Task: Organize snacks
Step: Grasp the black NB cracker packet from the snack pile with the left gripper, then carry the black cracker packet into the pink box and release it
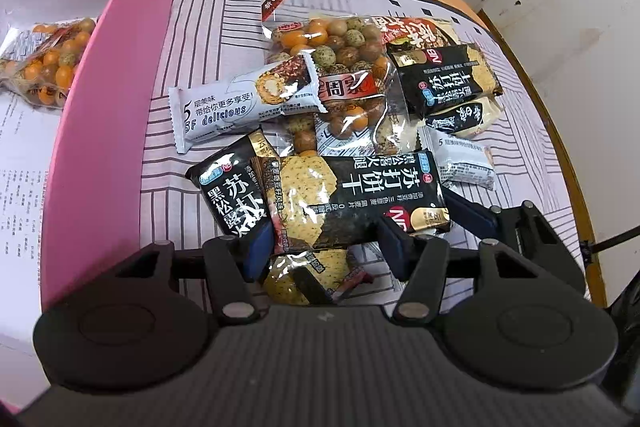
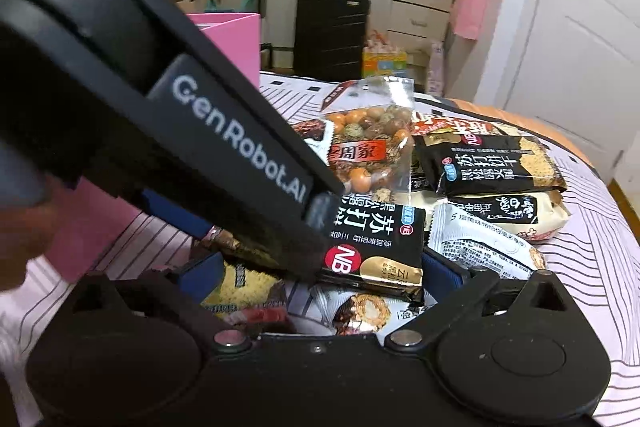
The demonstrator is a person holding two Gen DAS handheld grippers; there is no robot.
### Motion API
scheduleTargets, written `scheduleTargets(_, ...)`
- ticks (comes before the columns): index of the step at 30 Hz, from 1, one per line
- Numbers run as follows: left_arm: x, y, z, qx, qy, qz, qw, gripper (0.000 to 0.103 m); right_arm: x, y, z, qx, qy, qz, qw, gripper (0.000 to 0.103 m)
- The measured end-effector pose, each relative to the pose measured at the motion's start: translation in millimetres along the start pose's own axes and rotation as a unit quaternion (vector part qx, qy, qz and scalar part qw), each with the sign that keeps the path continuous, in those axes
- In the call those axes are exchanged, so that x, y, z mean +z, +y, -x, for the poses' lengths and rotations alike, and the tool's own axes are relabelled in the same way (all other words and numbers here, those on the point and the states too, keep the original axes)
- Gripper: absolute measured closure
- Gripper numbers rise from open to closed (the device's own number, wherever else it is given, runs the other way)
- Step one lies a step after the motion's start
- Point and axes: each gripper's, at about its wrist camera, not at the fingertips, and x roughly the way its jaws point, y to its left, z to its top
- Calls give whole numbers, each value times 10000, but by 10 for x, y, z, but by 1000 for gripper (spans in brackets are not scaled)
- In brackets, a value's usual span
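Note:
A pile of snack packets lies on the striped tablecloth (image 1: 208, 7). My left gripper (image 1: 325, 251) is shut on a black cracker packet (image 1: 360, 199) at the near edge of the pile, one blue pad on each side of it. In the right wrist view the same gripper (image 2: 316, 227) slants across from the left, down onto that packet (image 2: 376, 239). My right gripper (image 2: 320, 279) stands open just to the right, its pads wide apart around the packet's gold corner and not touching it. Its blue finger (image 1: 476, 213) shows beside the packet.
A tall pink box (image 1: 108, 107) stands on the left, with a bag of coated nuts (image 1: 52, 63) inside. The pile holds another nut bag (image 1: 344, 67), a white wafer bar (image 1: 240, 99) and more black cracker packets (image 1: 444, 79). The table's round edge (image 1: 560, 131) runs at the right.

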Motion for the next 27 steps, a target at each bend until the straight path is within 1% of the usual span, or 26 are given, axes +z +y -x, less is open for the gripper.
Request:
scheduleTargets(4, -12, -17, 3, -83, -30, -47, 10000, 47, 5, 33, 32, -47, -55, -40, 10000, 0)
scheduleTargets(7, -6, -47, 17, -48, -43, -152, 9999, 47, -4, 24, 103, -69, -46, -125, 9999, 3)
scheduleTargets(11, -26, -104, 70, -18, -56, -230, 9997, 47, 20, 13, 235, -47, -16, -284, 9996, 3)
scheduleTargets(17, -126, -269, 260, 90, -7, -505, 9987, 47, 49, 23, 501, 171, 159, -465, 9986, 3)
scheduleTargets(22, -276, -346, 472, 214, 56, -638, 9977, 47, 12, 125, 771, 215, 241, -279, 9991, 3)
scheduleTargets(25, -366, -361, 621, 195, 54, -593, 9980, 47, 15, 189, 945, 205, 247, -136, 9994, 3)
scheduleTargets(26, -398, -366, 672, 188, 48, -569, 9982, 47, 64, 165, 895, 207, 262, -115, 9994, 3)
scheduleTargets(27, -433, -371, 730, 179, 11, -544, 9984, 47, 90, 186, 936, 193, 270, -92, 9994, 3)
